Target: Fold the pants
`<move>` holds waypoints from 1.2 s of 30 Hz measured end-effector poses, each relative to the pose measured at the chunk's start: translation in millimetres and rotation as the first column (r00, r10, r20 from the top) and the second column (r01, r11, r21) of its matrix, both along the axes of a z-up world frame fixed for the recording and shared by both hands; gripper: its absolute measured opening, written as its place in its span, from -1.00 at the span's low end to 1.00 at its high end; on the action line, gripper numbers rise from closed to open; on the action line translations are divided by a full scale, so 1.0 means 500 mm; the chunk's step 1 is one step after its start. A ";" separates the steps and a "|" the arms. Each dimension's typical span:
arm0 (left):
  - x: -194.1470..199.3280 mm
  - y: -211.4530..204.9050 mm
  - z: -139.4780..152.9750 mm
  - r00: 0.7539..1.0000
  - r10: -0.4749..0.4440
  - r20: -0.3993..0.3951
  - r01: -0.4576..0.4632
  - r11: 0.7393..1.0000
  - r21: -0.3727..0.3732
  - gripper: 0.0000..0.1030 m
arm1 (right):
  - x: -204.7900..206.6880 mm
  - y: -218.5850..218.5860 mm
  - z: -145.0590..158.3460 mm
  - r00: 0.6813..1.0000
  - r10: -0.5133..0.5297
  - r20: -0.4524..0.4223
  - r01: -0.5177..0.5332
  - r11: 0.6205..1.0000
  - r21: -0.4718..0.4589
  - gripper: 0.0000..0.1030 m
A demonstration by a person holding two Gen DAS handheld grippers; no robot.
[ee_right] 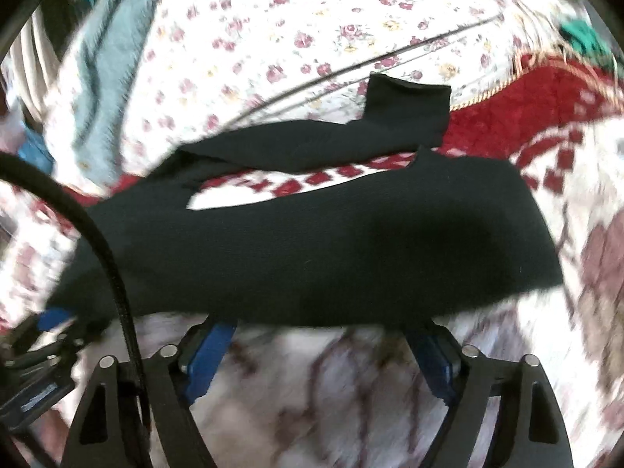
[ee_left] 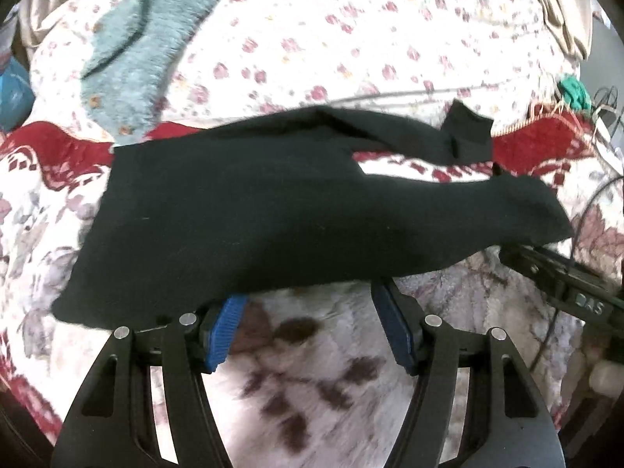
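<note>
left wrist view: black pants (ee_left: 241, 210) lie flat, legs apart, both grippers' jaws spread.

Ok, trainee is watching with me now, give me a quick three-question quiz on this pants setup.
1. True or false: the black pants are already folded in half lengthwise.
2. Which colour is the fuzzy towel beyond the pants: A teal, B yellow, C orange?
3. Fill in: the jaws of the left gripper and right gripper stand ____.

Key: 1 false, the two legs lie apart with blanket showing between them; 2 A; 3 open, at the pants' near edge.
</note>
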State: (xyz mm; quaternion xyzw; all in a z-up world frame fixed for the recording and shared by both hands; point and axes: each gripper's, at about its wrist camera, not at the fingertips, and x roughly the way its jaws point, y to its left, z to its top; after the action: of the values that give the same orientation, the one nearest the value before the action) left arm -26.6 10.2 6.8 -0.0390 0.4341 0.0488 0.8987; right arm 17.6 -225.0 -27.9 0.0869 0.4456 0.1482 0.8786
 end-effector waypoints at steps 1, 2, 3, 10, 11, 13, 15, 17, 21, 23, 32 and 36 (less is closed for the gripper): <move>-0.006 0.007 0.006 1.000 0.006 0.003 -0.006 1.000 -0.014 0.27 | -0.012 0.000 0.008 1.000 0.002 0.010 -0.002 1.000 0.022 0.62; -0.012 0.013 0.010 1.000 0.012 0.004 -0.012 1.000 -0.025 0.27 | -0.024 0.003 0.017 1.000 0.007 0.026 -0.008 0.999 0.033 0.62; -0.017 0.018 0.015 1.000 0.017 0.005 -0.017 0.999 -0.034 0.27 | -0.035 0.006 0.026 0.999 0.011 0.044 -0.013 0.999 0.040 0.62; -0.053 0.045 0.035 0.998 0.050 0.029 -0.049 0.998 -0.040 0.27 | -0.081 0.017 0.068 0.994 0.005 0.111 -0.014 0.996 0.084 0.63; -0.058 0.049 0.037 0.998 0.056 0.036 -0.054 0.998 -0.041 0.27 | -0.083 0.015 0.068 0.995 0.005 0.104 -0.015 0.996 0.092 0.62; -0.071 0.060 0.042 0.996 0.075 0.047 -0.074 0.997 -0.034 0.27 | -0.089 0.012 0.064 0.996 0.004 0.091 -0.013 0.995 0.097 0.62; -0.078 0.073 0.044 0.994 0.091 0.054 -0.089 0.995 -0.036 0.27 | -0.097 0.009 0.059 0.996 0.000 0.085 -0.008 0.995 0.100 0.62; -0.088 0.092 0.041 0.992 0.114 0.049 -0.112 0.992 -0.051 0.27 | -0.101 0.003 0.052 0.997 -0.006 0.075 -0.002 0.995 0.103 0.62; -0.106 0.141 0.026 0.985 0.171 0.030 -0.168 0.982 -0.084 0.27 | -0.100 -0.018 0.035 0.998 -0.027 0.058 0.021 0.994 0.105 0.62; -0.115 0.167 0.012 0.979 0.203 0.017 -0.200 0.975 -0.100 0.27 | -0.095 -0.028 0.024 0.998 -0.038 0.044 0.033 0.993 0.109 0.62; -0.128 0.251 -0.036 0.946 0.321 -0.035 -0.317 0.905 -0.282 0.27 | -0.056 -0.039 -0.011 0.999 -0.046 0.004 0.044 0.985 0.166 0.63; -0.109 0.261 -0.052 0.936 0.348 -0.057 -0.346 0.878 -0.331 0.27 | -0.036 -0.034 -0.018 0.999 -0.044 0.008 0.042 0.982 0.182 0.63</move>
State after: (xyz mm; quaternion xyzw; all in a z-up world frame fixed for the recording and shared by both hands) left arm -80.9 140.5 -19.1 -0.2690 0.4200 0.1340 0.8563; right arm -0.3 -241.9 -36.9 0.1754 0.4232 0.1697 0.8726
